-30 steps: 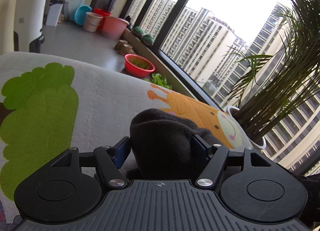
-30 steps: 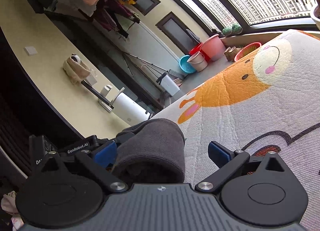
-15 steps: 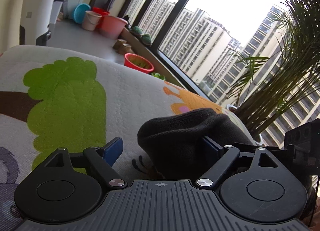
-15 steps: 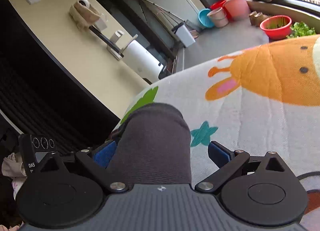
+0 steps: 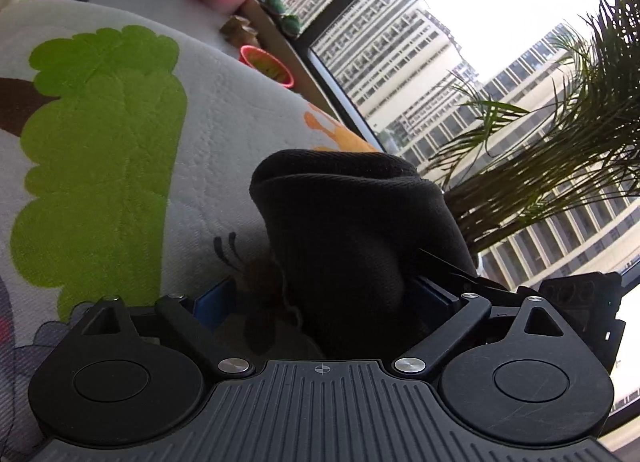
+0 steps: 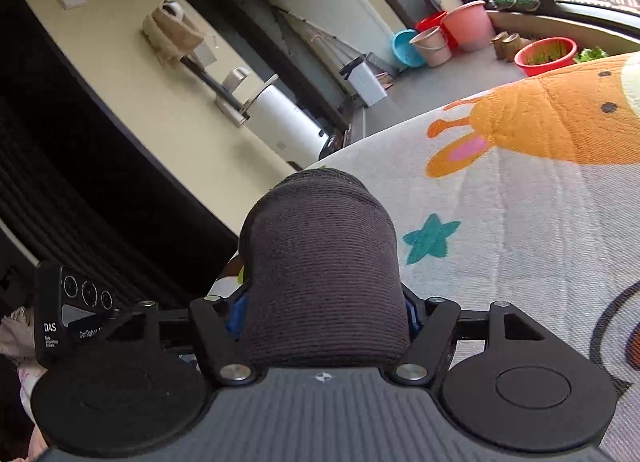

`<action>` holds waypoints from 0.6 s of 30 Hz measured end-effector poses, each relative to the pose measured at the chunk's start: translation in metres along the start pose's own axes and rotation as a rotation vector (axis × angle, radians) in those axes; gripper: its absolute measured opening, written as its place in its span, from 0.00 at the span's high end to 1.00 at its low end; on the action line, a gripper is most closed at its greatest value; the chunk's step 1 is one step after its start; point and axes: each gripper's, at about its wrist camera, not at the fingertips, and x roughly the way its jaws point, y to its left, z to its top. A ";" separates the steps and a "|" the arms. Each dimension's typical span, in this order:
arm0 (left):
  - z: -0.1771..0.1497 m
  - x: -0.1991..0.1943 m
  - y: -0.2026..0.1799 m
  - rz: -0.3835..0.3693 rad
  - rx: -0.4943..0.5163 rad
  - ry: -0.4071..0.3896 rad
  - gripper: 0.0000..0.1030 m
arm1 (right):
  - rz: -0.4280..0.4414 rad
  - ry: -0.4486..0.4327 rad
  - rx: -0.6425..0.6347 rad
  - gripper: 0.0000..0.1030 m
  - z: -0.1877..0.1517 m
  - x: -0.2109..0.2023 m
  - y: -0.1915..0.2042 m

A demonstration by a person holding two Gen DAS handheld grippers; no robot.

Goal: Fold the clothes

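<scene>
A dark knitted garment (image 5: 352,230) bulges up between the fingers of my left gripper (image 5: 320,302); it leans on the right finger while the blue left pad (image 5: 212,302) stands apart from it, so that gripper is open. In the right wrist view the same grey-black garment (image 6: 324,278) fills the gap of my right gripper (image 6: 324,314), whose blue pads (image 6: 239,312) press both its sides: shut on it. Both grippers sit over a cartoon-printed white mat (image 5: 224,110), which also shows in the right wrist view (image 6: 520,222). Most of the garment is hidden below the grippers.
A potted palm (image 5: 560,150) stands by the big window at the mat's far right. Buckets and basins (image 6: 452,34) sit on the floor beyond the mat. A white cylindrical appliance (image 6: 288,118) stands by the wall. The other gripper's body (image 6: 68,314) shows at the left.
My right gripper has shut on the garment; it was open half a second ago. My left gripper opened during the last second. Both cameras have shifted over the mat.
</scene>
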 end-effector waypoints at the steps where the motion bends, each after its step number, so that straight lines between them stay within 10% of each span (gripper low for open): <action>1: 0.007 0.011 -0.006 0.003 0.014 -0.003 0.07 | -0.008 -0.022 0.028 0.35 0.002 -0.004 -0.007; 12: 0.028 0.086 -0.066 0.086 0.194 -0.099 0.07 | -0.193 -0.332 0.290 0.29 0.006 -0.027 -0.065; 18: 0.015 0.079 -0.059 0.096 0.206 -0.140 0.03 | -0.255 -0.337 0.298 0.18 -0.005 -0.030 -0.055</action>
